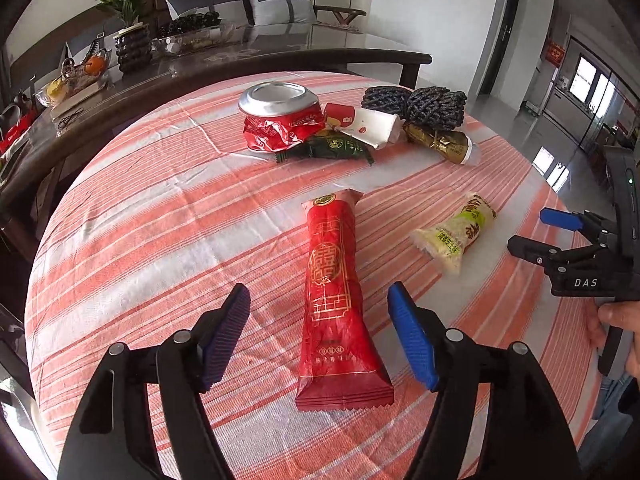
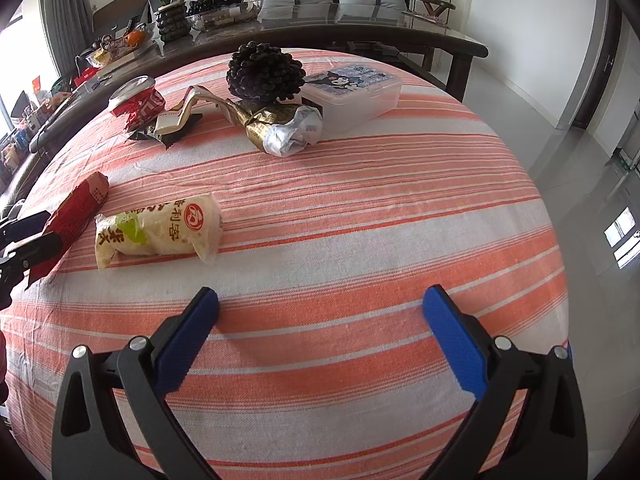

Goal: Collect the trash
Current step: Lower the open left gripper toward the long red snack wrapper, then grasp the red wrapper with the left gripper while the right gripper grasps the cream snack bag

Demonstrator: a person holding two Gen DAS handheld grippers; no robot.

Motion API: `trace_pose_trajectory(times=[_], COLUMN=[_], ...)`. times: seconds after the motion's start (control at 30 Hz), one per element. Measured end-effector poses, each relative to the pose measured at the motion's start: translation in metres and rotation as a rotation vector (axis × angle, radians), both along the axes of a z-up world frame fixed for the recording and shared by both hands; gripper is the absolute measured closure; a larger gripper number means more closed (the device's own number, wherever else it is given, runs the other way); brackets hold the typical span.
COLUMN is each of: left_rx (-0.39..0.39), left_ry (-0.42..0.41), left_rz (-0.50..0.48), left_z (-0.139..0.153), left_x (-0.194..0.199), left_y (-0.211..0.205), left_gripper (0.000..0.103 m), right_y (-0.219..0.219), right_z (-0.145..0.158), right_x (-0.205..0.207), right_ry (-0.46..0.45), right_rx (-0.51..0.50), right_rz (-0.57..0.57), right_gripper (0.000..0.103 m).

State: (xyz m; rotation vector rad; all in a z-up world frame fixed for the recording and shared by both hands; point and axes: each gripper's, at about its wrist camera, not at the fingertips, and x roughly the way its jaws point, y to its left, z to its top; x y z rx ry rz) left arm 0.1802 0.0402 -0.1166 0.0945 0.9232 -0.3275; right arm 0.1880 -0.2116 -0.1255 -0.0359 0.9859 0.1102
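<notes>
Over the striped tablecloth I hold my left gripper spread wide, its blue pads on either side of the long red wrapper without touching it; the wrapper lies flat between them, its serrated end nearest me. My right gripper is equally wide and holds nothing, with bare cloth beneath it.

Taking the red wrapper as my landmark, I count one pale yellow-green snack packet just beside it on the right, lying apart from it. Beyond the wrapper's far end sits a cluster: one crushed red can, one dark green wrapper tucked against the can, one white-and-red paper carton, one gold foil wrapper with a crumpled clear end, and dark foam netting bunched in two lumps. From the right wrist view, one white lidded box with a cartoon print stands behind that netting, farthest from the wrapper.

Nothing lies between my left pads and the wrapper. Past the cluster runs a dark glass-topped table carrying a potted plant and fruit bowls.
</notes>
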Motion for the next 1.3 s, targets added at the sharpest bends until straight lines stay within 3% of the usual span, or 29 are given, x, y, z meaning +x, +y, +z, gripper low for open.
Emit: trace_pose_trajectory(times=[0.07, 0.23, 0.33, 0.43, 0.53, 0.63, 0.7, 0.77, 0.87, 1.07, 1.13, 1.2, 1.3], left_rx=[0.051, 0.057, 0.070, 0.062, 0.065, 0.065, 0.065, 0.065, 0.065, 0.065, 0.063, 0.036, -0.005], left_ry=[0.001, 0.019, 0.020, 0.028, 0.027, 0.027, 0.027, 0.027, 0.027, 0.027, 0.027, 0.029, 0.039], left_rz=[-0.007, 0.008, 0.003, 0.015, 0.015, 0.015, 0.015, 0.015, 0.015, 0.015, 0.015, 0.004, -0.056], left_z=[-0.007, -0.011, -0.012, -0.014, -0.014, -0.014, -0.014, -0.014, -0.014, -0.014, -0.014, -0.013, -0.009], left_x=[0.001, 0.006, 0.007, 0.009, 0.008, 0.008, 0.008, 0.008, 0.008, 0.007, 0.007, 0.007, 0.008], left_y=[-0.004, -0.002, -0.004, -0.002, -0.002, -0.003, -0.003, -0.003, -0.003, -0.003, -0.003, -0.001, 0.005], left_gripper=[0.030, 0.013, 0.009, 0.007, 0.007, 0.007, 0.007, 0.007, 0.007, 0.007, 0.006, 0.006, 0.007], right_y=[0.000, -0.001, -0.005, -0.003, 0.028, 0.064, 0.085, 0.097, 0.089, 0.022, 0.005, 0.000, 0.021], right_z=[0.000, 0.000, 0.002, 0.019, 0.039, 0.031, 0.018, 0.007, 0.004, 0.007, 0.011, 0.019, 0.032], right_x=[0.000, -0.001, -0.002, -0.006, 0.005, 0.034, 0.047, 0.048, 0.031, -0.010, -0.019, -0.023, -0.018], right_ry=[0.000, 0.000, 0.006, 0.001, -0.045, 0.009, 0.058, 0.084, 0.086, 0.101, 0.089, 0.068, 0.050], right_rx=[0.000, 0.000, 0.026, 0.245, 0.299, 0.252, 0.161, 0.050, -0.018, -0.035, 0.011, 0.052, 0.051], right_rz=[0.000, 0.000, -0.035, -0.112, -0.150, -0.188, -0.156, -0.103, -0.039, -0.027, -0.023, 0.003, 0.146], right_gripper=[0.005, 0.005, 0.005, 0.005, 0.005, 0.005, 0.004, 0.004, 0.005, 0.005, 0.005, 0.005, 0.005])
